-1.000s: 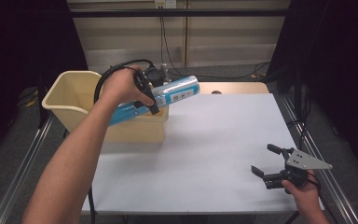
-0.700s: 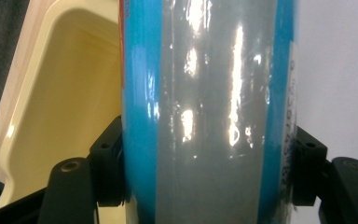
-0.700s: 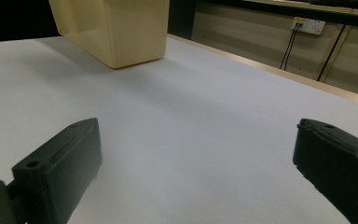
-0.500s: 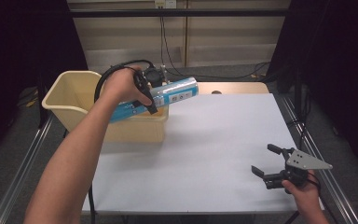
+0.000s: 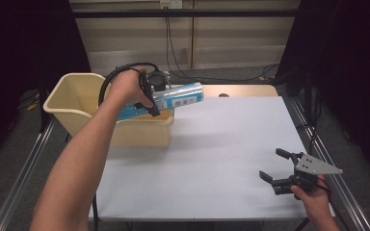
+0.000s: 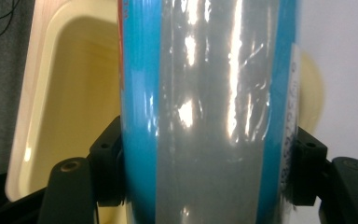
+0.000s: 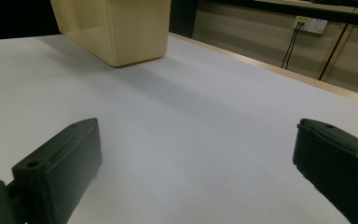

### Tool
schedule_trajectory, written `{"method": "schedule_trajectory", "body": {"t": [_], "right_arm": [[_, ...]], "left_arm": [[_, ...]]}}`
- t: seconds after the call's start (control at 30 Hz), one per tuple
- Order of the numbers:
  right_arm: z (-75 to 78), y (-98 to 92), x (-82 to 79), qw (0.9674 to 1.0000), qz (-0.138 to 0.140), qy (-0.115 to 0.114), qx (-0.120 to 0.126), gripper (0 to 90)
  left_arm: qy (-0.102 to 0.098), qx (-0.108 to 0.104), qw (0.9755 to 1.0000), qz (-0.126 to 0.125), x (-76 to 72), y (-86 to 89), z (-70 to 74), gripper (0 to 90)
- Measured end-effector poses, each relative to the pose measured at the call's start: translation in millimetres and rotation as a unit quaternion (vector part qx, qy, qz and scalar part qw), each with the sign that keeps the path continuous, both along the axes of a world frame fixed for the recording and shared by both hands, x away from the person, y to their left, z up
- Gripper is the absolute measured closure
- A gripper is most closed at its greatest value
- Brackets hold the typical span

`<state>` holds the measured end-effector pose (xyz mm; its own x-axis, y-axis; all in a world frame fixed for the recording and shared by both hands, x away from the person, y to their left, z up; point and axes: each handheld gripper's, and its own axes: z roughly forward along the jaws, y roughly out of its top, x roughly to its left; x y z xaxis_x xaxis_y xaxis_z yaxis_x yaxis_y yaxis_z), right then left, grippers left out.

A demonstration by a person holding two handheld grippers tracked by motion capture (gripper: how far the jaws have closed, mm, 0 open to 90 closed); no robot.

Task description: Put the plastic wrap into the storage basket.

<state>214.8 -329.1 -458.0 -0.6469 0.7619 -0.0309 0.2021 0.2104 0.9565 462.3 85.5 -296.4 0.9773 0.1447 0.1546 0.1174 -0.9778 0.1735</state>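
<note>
A blue and silver tube-shaped package hangs tilted over the right rim of a cream plastic bin. One end of the package points out over the white table, the other dips toward the bin. My left gripper is shut on its middle. In the left gripper view both black jaws press the sides of the package, with the bin beneath. My right gripper rests low near the table's front right corner, jaws wide open and nothing between them; its own view shows my right gripper over bare table.
The white table top stretches between the bin and my right hand. In the right gripper view the bin stands far off at the top left. Cables run along the floor behind the table, and metal rails flank both sides.
</note>
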Motion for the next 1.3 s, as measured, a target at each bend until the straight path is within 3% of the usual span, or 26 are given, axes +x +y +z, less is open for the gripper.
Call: {"method": "schedule_trajectory", "body": {"t": [0.1,0.23,0.37,0.53,0.83,0.9,1.07,1.17,1.2,1.3], "right_arm": [[0.5,0.0,-0.6,1.0000,0.000,0.000,-0.002,0.7],[-0.3,-1.1,0.1,1.0000,0.001,0.003,0.000,0.6],[-0.2,-0.8,-0.1,1.0000,0.001,0.001,-0.004,0.6],[-0.2,-1.3,-0.5,1.0000,0.001,0.000,-0.003,0.7],[-0.5,-0.7,-0.3,1.0000,0.002,0.001,-0.006,0.7],[-0.6,-0.4,-0.1,1.0000,0.002,0.000,-0.005,0.7],[-0.6,-0.1,-0.2,1.0000,0.002,0.001,-0.006,0.8],[-0.6,-0.4,-0.2,1.0000,0.002,0.000,-0.007,0.8],[-0.6,-0.4,-0.2,1.0000,0.003,0.001,-0.005,0.7],[-0.6,-0.4,-0.1,1.0000,0.003,0.000,-0.006,0.8]], "left_arm": [[-0.003,0.008,1.0000,-0.002,2.7,0.3,-3.6,32.1],[0.010,-0.002,0.9997,-0.022,5.5,0.4,-5.3,32.1],[0.016,0.001,0.9996,-0.023,7.2,1.0,-6.7,32.0],[0.009,0.003,0.9996,-0.027,7.2,1.2,-7.8,32.0],[0.014,-0.001,0.9992,-0.036,8.4,2.7,-8.6,31.9],[0.027,-0.006,0.9991,-0.031,10.7,3.7,-8.2,31.9],[0.023,-0.007,0.9991,-0.034,10.7,3.9,-8.4,31.8],[0.026,-0.009,0.9985,-0.048,12.3,5.8,-8.5,31.9],[0.017,-0.008,0.9985,-0.051,11.8,5.9,-9.2,31.9],[0.017,0.001,0.9984,-0.053,12.1,7.0,-13.3,31.9]]}}
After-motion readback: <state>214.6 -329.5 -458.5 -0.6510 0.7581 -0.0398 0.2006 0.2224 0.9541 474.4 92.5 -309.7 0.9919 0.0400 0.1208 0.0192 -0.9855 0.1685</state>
